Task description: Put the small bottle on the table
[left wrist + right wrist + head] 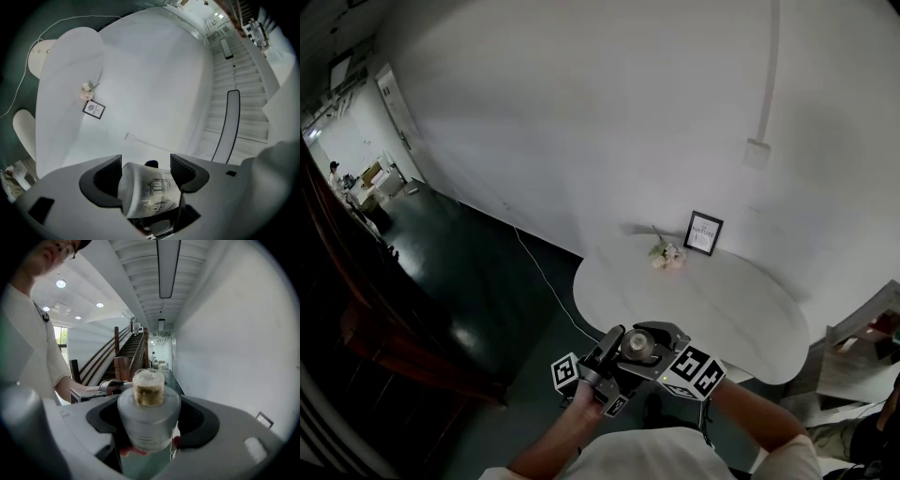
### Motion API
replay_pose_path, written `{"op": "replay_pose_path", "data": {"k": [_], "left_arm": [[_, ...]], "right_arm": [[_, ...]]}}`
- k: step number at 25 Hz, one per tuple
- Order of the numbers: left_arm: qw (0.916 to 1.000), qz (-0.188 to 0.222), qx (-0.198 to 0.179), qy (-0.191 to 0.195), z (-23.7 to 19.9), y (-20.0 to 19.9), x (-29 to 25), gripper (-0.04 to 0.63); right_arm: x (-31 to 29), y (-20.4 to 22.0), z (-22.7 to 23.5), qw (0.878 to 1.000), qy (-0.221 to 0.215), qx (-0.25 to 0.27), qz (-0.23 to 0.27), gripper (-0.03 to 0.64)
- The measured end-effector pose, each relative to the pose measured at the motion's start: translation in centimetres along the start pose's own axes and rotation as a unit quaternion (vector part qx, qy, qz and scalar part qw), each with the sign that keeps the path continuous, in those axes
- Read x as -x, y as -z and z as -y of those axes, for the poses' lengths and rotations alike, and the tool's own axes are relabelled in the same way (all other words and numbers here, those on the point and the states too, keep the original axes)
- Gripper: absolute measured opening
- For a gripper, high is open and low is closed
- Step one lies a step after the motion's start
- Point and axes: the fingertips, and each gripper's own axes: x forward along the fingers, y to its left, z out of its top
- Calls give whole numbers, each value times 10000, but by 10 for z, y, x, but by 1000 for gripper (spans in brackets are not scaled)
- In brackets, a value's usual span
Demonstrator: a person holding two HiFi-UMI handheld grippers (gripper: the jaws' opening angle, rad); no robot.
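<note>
My right gripper (150,417) has its jaws closed against a frosted grey bottle (148,416) with a clear cap holding yellowish liquid; the bottle stands upright between them. In the head view this bottle (635,345) is close to my body, short of the white oval table (731,309). My left gripper (145,169) points steeply up and is shut on a small white container with a black line drawing (149,190), which lies crosswise between the jaws. In the head view the left gripper (605,354) sits just left of the right gripper (654,342).
On the table's far side, by the white wall, lie a small bunch of flowers (666,253) and a framed picture (704,232). A white cable (546,277) runs over the dark floor. A wooden stair rail (356,281) is at the left, furniture (862,347) at the right.
</note>
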Motion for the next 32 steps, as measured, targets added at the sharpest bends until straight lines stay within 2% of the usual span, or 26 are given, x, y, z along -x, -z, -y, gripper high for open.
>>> {"op": "replay_pose_path", "data": {"k": [13,21,32], "left_arm": [[9990,220,-363,-171,-114,-64,-19,316],[9984,348,-378,-240,-153,-84,-14,316],[9984,416,-195,-338,-176,-113,-2,316]], "right_arm": [[3,12,127,9986,-508,110,-52,345],[1,28,166,9980,-607,54,-139,345],[-18,37,194,9987,-482,-66,-152,345]]}}
